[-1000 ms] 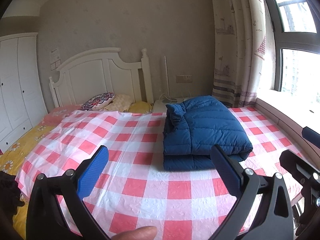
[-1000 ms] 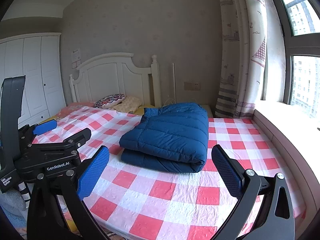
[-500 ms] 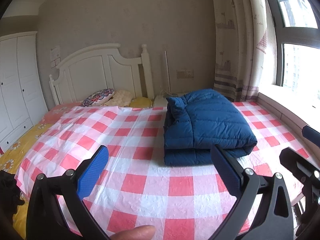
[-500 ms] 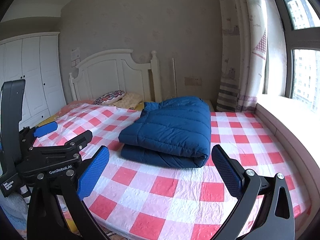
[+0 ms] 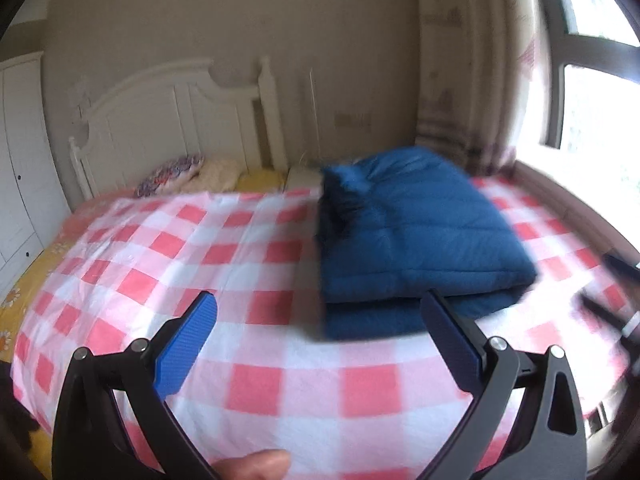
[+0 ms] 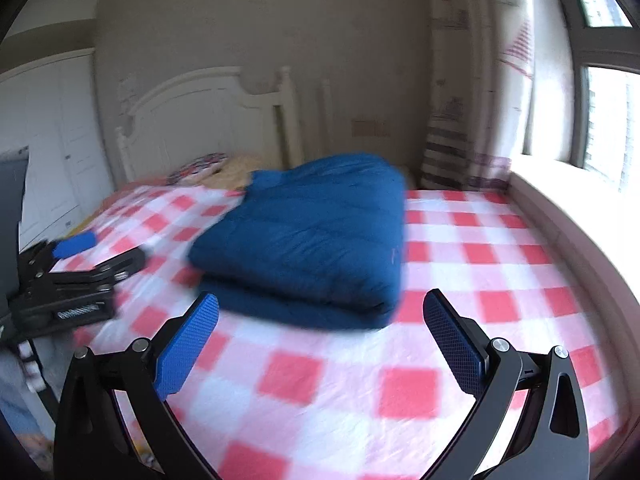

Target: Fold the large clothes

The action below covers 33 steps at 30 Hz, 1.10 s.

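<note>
Now: jacket [image 5: 416, 236], folded, lying far-right on the bed [image 5: 248, 264], untouched; left gripper [image 5: 320, 344] and right gripper [image 6: 320, 344], fingers spread and empty, have dropped lower and nearer than a second ago, views blurred by motion; folding apparently finished.

Motion blur smears the folded blue jacket [image 5: 416, 236], and the picture's edge cuts off the wardrobe [image 5: 20, 152].
</note>
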Each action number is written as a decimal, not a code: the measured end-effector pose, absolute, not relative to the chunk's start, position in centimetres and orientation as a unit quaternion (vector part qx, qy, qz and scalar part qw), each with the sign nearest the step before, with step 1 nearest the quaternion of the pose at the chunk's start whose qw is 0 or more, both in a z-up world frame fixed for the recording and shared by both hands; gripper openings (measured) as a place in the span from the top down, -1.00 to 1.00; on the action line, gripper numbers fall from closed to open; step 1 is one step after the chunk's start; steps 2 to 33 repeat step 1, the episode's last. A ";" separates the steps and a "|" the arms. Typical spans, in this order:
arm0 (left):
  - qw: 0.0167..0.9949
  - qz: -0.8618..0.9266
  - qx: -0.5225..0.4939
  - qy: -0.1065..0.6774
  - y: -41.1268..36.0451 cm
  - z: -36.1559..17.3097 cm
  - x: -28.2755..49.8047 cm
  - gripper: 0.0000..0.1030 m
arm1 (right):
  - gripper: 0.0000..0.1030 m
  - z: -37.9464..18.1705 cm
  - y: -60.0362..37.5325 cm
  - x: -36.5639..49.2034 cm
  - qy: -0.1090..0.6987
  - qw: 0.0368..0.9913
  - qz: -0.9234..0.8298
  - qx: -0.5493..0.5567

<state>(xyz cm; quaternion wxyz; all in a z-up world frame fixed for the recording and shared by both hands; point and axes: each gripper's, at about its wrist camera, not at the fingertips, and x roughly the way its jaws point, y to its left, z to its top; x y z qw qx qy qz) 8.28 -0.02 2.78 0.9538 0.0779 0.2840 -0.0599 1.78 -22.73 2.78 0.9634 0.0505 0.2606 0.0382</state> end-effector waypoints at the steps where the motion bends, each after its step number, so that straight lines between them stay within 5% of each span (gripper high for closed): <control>1: 0.951 -0.042 0.077 0.297 1.8 2.6 10.5 -0.96 | -0.91 3.4 -24.8 2.6 0.259 0.964 0.017 0.054; 33: 0.951 -0.042 0.077 0.297 1.8 2.6 10.5 -0.96 | -0.91 3.4 -24.8 2.6 0.259 0.964 0.017 0.054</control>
